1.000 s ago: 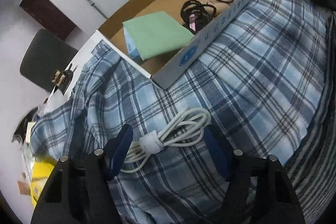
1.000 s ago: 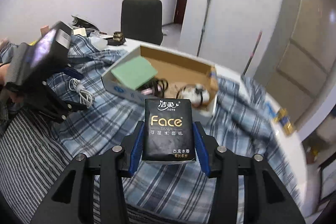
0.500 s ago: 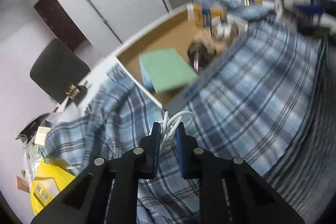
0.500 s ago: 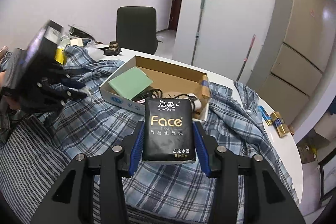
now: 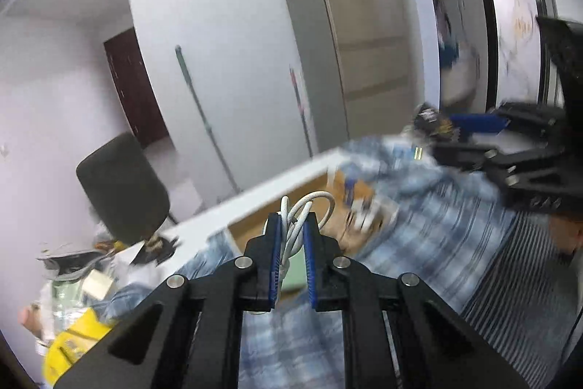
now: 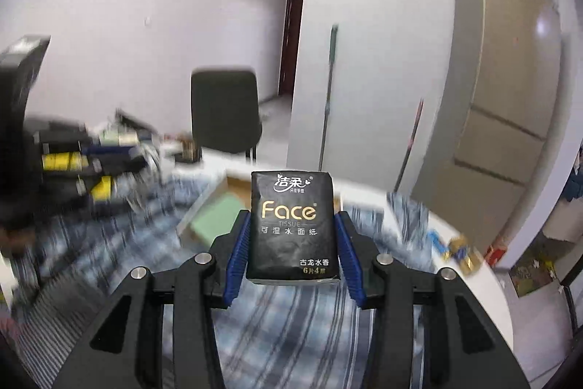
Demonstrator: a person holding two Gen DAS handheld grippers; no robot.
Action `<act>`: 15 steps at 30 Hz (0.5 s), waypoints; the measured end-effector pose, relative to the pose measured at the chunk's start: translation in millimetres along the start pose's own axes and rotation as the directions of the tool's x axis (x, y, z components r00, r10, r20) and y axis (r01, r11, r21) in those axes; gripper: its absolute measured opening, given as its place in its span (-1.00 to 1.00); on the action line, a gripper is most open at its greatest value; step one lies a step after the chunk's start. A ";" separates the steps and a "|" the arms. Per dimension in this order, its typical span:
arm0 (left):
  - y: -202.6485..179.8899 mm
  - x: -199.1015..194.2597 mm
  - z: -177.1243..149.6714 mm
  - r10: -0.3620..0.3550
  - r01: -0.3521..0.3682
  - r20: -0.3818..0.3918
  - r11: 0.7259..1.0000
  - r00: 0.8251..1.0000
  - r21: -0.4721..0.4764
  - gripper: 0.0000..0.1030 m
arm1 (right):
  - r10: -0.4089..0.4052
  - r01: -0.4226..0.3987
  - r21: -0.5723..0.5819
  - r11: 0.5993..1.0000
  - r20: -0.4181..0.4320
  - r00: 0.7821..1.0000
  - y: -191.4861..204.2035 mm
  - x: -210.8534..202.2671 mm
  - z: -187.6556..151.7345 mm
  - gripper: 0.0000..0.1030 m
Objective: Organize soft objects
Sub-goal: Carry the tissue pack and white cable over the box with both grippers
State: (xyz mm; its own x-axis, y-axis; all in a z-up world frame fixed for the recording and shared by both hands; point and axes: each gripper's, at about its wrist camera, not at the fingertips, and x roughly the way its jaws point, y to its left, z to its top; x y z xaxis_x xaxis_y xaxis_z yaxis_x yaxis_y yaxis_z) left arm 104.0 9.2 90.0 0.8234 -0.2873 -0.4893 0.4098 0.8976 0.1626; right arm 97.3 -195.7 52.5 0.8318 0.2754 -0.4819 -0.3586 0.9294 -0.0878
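your left tool (image 5: 291, 225) is pinched nearly closed on the coiled white cable (image 5: 304, 214), with the loops sticking out past the blue pads toward the far side. your right tool (image 6: 293, 232) is partly open and clamped on the black face tissue pack (image 6: 292, 225), held upright with its label facing the camera. both are in the air above the plaid cloth (image 6: 277, 327) covering the desk, with the cardboard box (image 6: 233, 186) just beyond them.

what could go wrong: the cable is caught only near one end of its coil, so a quick swing could let the free loops sag, slip from the pads or snag on the box's near wall. the tissue pack is soft and gripped low on its sides; squeeze harder and it buckles, loosen and it tips forward. both tools seem headed for the same box, so they could bump if they go in together.

the left view shows the right tool (image 5: 473, 133) off to the right and the blurred box contents behind the cable. the right view shows the green pad (image 6: 215, 214) lying in the box's near left part, where the pack would have to fit beside it, and only a blur of the left tool (image 6: 73, 177) at far left, with the cable not discernible.
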 end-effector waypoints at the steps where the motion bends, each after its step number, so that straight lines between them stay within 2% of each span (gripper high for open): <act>1: -0.9 -1.8 7.0 -0.003 0.005 0.041 0.999 0.999 -0.034 -0.75 | -0.008 0.007 0.017 1.000 0.031 0.999 -1.0 -2.0 10.2 -0.13; 3: -1.4 -3.4 15.6 -0.005 0.013 0.106 0.997 0.994 -0.082 -0.75 | -0.024 0.019 0.068 0.997 0.080 0.997 -5.6 -2.6 26.1 -0.13; 5: 0.6 -4.2 26.1 -0.005 0.038 0.196 0.985 0.981 -0.166 -0.75 | -0.060 0.040 0.153 0.987 0.128 0.990 -16.5 0.5 39.9 -0.13; 8: 4.2 7.7 36.0 -0.001 0.067 0.249 0.964 0.968 -0.256 -0.75 | -0.079 0.042 0.241 0.970 0.147 0.986 -34.8 15.1 54.5 -0.13; 12: 12.9 43.1 39.7 0.027 0.053 0.236 0.944 0.971 -0.326 -0.75 | -0.123 0.079 0.307 0.948 0.126 0.984 -54.5 41.7 59.7 -0.13; 14: 15.2 63.0 35.7 0.017 0.053 0.211 0.945 0.977 -0.322 -0.75 | -0.122 0.078 0.328 0.941 0.116 0.986 -61.6 55.9 55.6 -0.13; 15: 15.9 77.5 32.9 0.013 0.041 0.171 0.949 0.985 -0.312 -0.75 | -0.119 0.078 0.335 0.939 0.104 0.988 -64.1 65.1 51.8 -0.13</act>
State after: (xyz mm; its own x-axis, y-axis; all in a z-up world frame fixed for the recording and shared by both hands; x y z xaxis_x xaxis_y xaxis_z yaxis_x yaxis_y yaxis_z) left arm 187.2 -9.8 82.9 0.8838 -0.3284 -0.3333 0.3005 0.9444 -0.1336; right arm 196.3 -224.6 71.9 0.9079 0.1871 -0.3752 -0.1302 0.9765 0.1719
